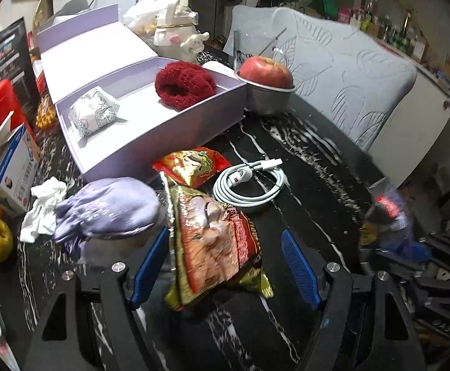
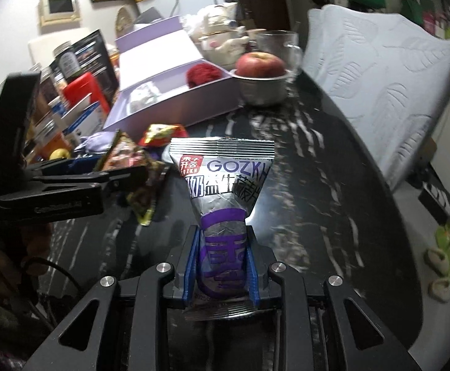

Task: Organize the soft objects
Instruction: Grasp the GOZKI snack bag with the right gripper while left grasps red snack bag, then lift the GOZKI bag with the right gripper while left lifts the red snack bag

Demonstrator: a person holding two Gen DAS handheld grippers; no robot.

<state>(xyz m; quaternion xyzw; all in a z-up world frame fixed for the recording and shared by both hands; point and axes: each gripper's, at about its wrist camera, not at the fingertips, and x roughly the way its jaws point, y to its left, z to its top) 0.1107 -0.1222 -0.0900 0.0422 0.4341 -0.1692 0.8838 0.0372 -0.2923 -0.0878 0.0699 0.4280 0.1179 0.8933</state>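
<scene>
Nearest the right camera, the right gripper [image 2: 221, 262] is clamped on a silver and purple snack packet [image 2: 221, 185], its blue pads pinching the lower half so the packet stands up between them, off the dark marbled table [image 2: 317, 160]. The left gripper [image 1: 225, 266] has a red and gold snack bag [image 1: 215, 247] between its blue pads; the bag's left edge lies against the left pad, but a clear gap shows at the right pad, so the jaws stand apart and I cannot tell whether the bag is truly held or only resting there. Just beyond it on the table lie a lilac cloth bundle [image 1: 110, 210], a crumpled white cloth [image 1: 44, 207] beside it, a smaller red snack packet [image 1: 192, 167] and a coiled white cable [image 1: 249, 185]. Further back sits the open lilac box [image 1: 163, 136], and inside it are a white patterned pouch [image 1: 93, 114] and a fluffy red item [image 1: 184, 85], well apart from each other. Past the box, a red apple [image 1: 266, 72] rests in a metal bowl [image 1: 268, 99]. Judging from this, the sorting looks partly done: two soft things are already in the box, two packets are at the grippers and probably on their way, and the lilac bundle, white cloth and small red packet seem still to be put away. The cable and apple likely stay out.
</scene>
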